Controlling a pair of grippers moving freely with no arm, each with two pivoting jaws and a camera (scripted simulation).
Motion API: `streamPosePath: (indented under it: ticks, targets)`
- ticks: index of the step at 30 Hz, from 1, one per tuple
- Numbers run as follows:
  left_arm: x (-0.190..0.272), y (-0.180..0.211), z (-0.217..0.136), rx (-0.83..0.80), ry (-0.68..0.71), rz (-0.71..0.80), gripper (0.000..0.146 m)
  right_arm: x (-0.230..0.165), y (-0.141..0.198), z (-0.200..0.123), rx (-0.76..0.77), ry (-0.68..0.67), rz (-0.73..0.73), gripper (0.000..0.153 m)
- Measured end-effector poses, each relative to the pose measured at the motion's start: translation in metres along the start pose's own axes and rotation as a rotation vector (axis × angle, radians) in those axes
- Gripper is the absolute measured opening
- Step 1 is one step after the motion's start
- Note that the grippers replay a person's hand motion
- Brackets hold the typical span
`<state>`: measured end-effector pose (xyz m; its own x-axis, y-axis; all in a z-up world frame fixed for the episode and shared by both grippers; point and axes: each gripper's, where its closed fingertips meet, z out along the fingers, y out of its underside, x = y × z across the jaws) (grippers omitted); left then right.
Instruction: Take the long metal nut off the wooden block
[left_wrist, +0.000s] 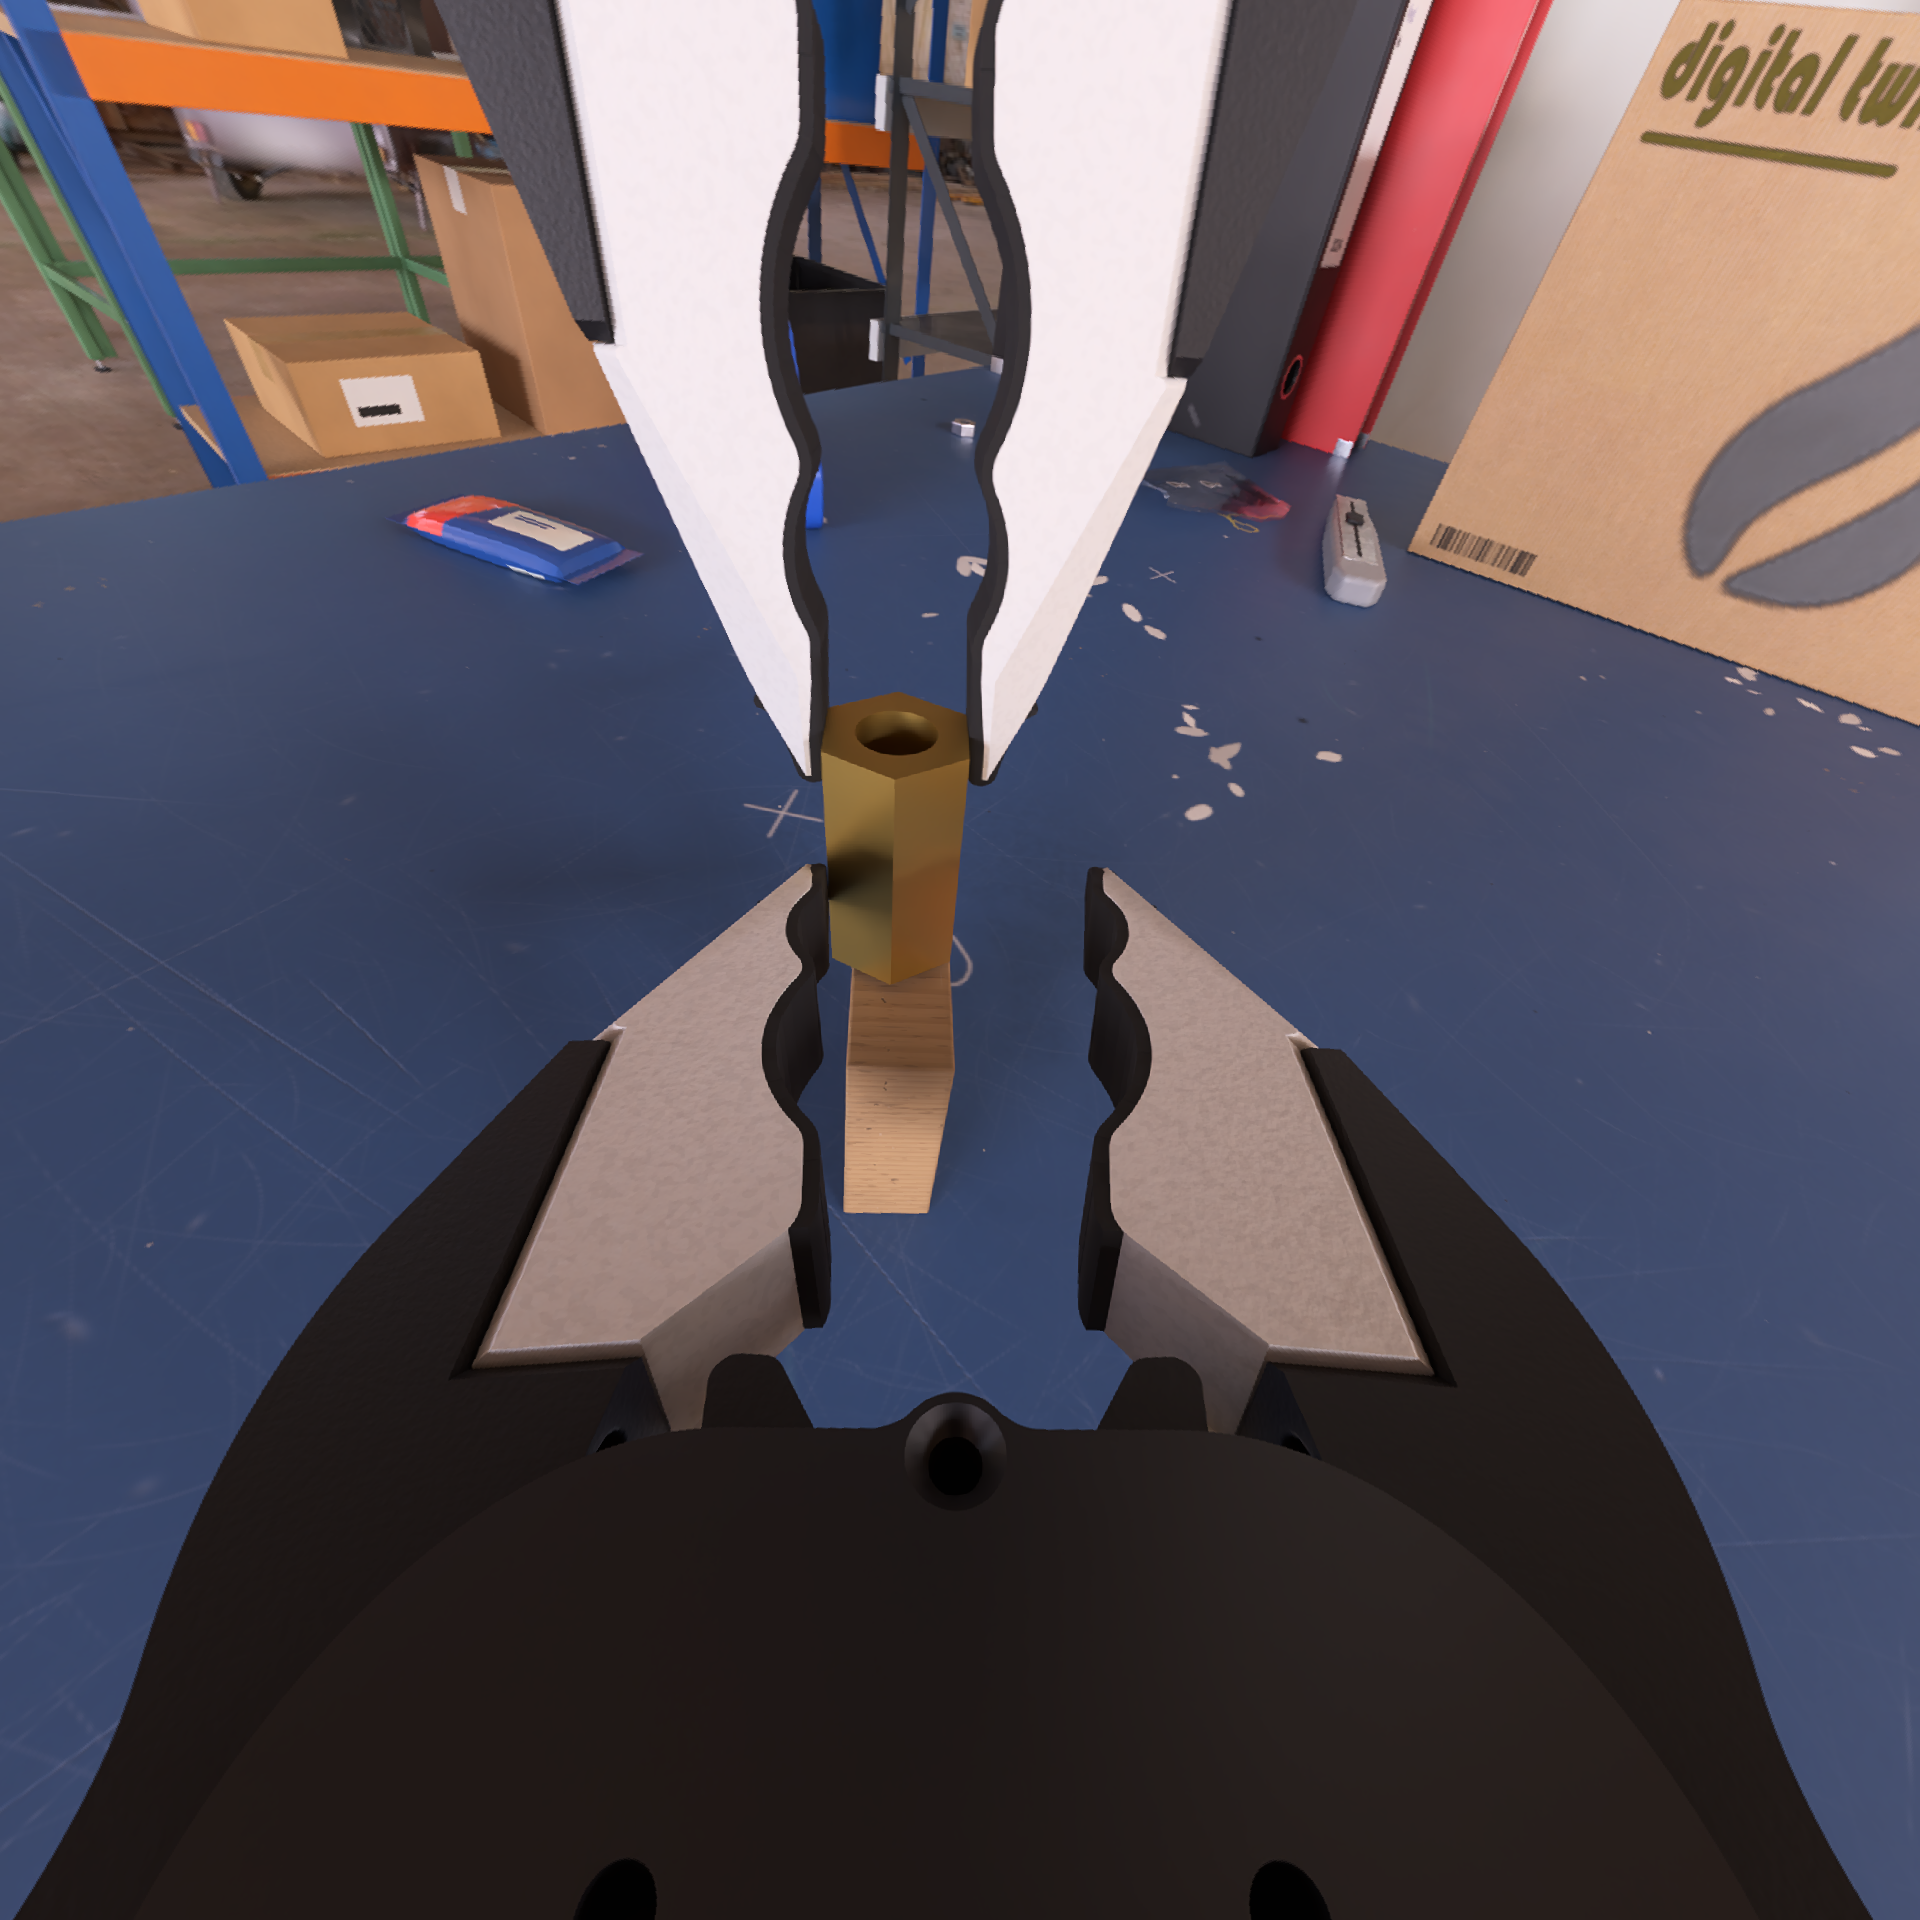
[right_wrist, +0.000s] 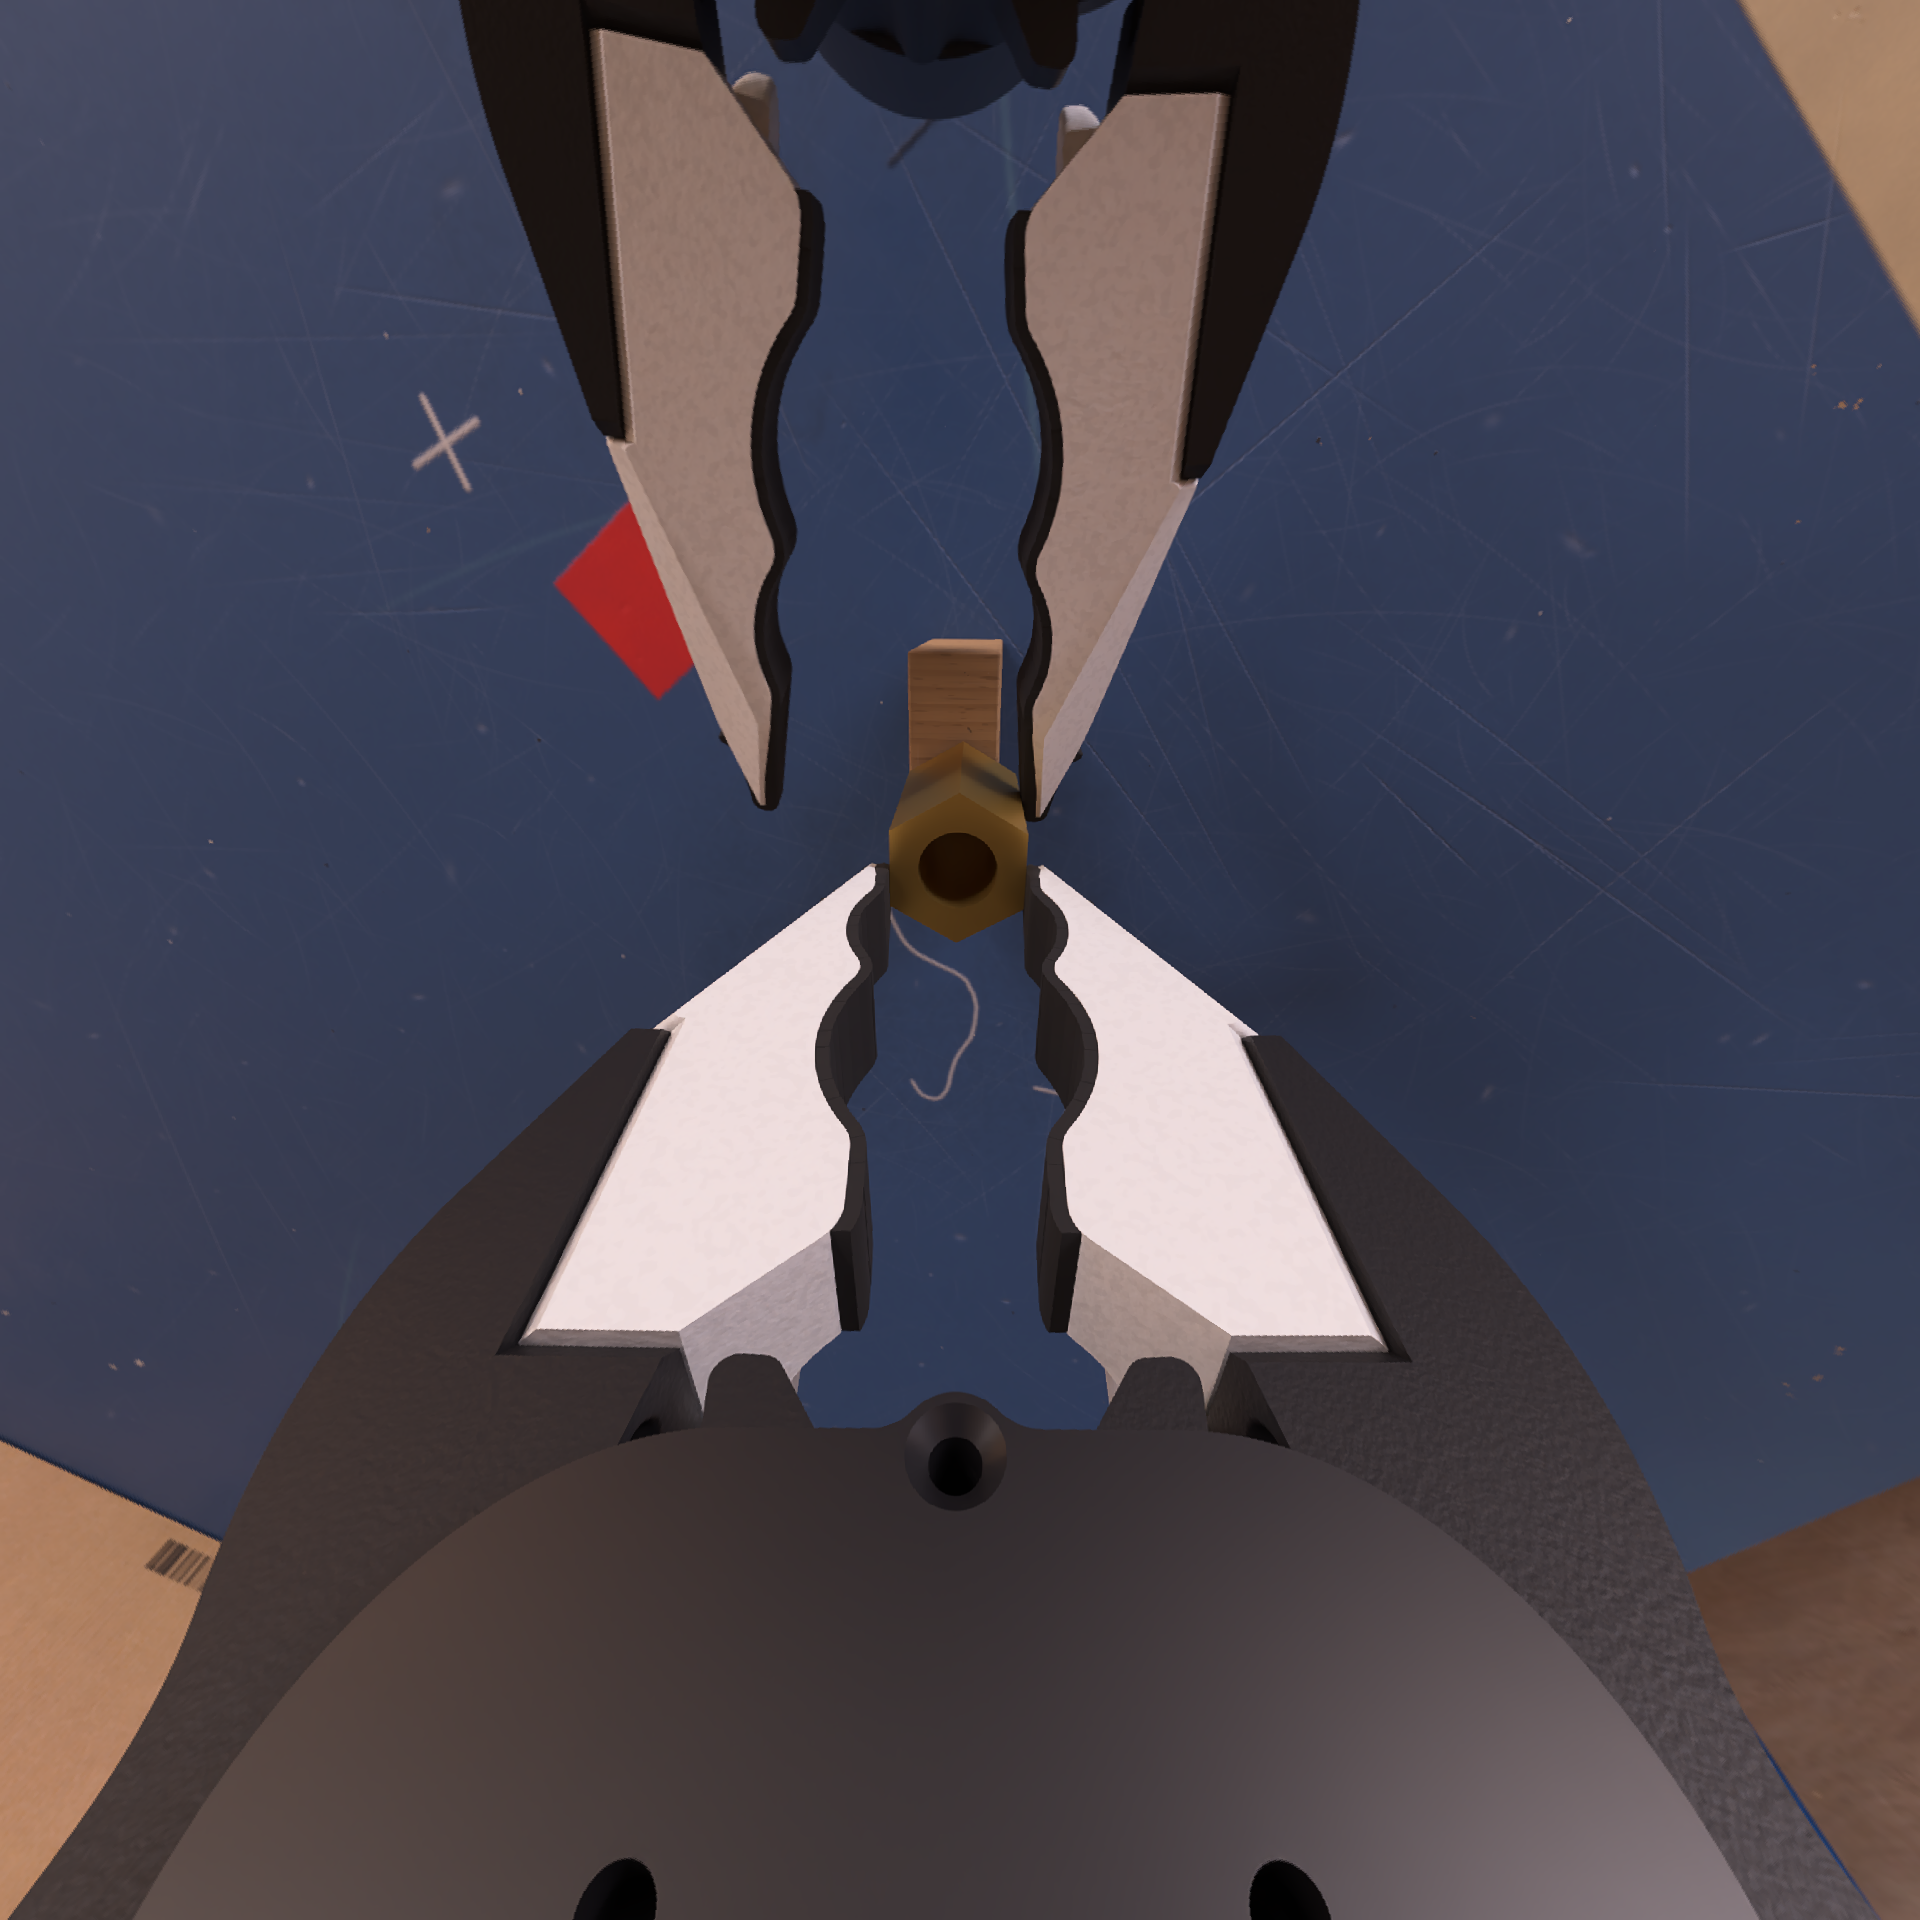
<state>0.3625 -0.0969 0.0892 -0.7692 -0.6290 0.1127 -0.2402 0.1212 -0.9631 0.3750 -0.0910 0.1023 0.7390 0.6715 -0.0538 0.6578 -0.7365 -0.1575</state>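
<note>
One long brass-coloured hexagonal metal nut (left_wrist: 894, 836) stands upright on one narrow wooden block (left_wrist: 896, 1101), which rests on a scratched blue worktop (left_wrist: 312, 987). Two grippers are present. The right gripper (left_wrist: 896, 771), with white fingers, reaches down from above, its fingers clamped on the nut's top. The left gripper (left_wrist: 951, 894), with grey fingers, has them spread apart around the nut and block; one fingertip lies against the nut's side, the other stands clear.

Only the left wrist view shows one blue and red packet (left_wrist: 520, 535), one grey utility knife (left_wrist: 1354, 551), a large cardboard sheet (left_wrist: 1662, 395) and shelving. Only the right wrist view shows one red square (right_wrist: 618, 597), one chalk cross (right_wrist: 447, 442), and straight down the nut's bore.
</note>
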Motion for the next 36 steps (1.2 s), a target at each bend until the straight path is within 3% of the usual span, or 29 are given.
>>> streamPosePath:
  ticks: [8, 13, 18, 20, 24, 28, 36]
  targets:
    - [0.011, -0.002, 0.008, -0.022, 0.060, -0.040, 0.088, 0.005, 0.004, -0.004, 0.061, 0.036, 0.025, 0.025]
    - [-0.016, -0.035, 0.000, 0.047, -0.045, -0.048, 0.104, 0.007, 0.012, -0.012, 0.158, 0.076, 0.082, 0.025]
    - [-0.020, -0.017, 0.028, -0.152, 0.051, 0.019, 0.118, 0.009, 0.028, -0.021, 0.273, 0.114, 0.182, 0.025]
    - [-0.018, -0.011, 0.041, -0.166, 0.105, 0.040, 0.115, 0.010, 0.036, -0.026, 0.317, 0.139, 0.223, 0.025]
    - [-0.015, -0.023, 0.058, -0.079, 0.182, 0.049, 0.083, 0.005, 0.051, -0.034, 0.427, 0.176, 0.322, 0.025]
    - [-0.008, -0.034, 0.069, -0.048, 0.271, 0.056, 0.072, -0.003, 0.071, -0.041, 0.507, 0.231, 0.422, 0.025]
    - [0.009, -0.050, 0.084, -0.062, 0.347, 0.208, 0.072, -0.027, 0.092, -0.050, 0.667, 0.373, 0.614, 0.025]
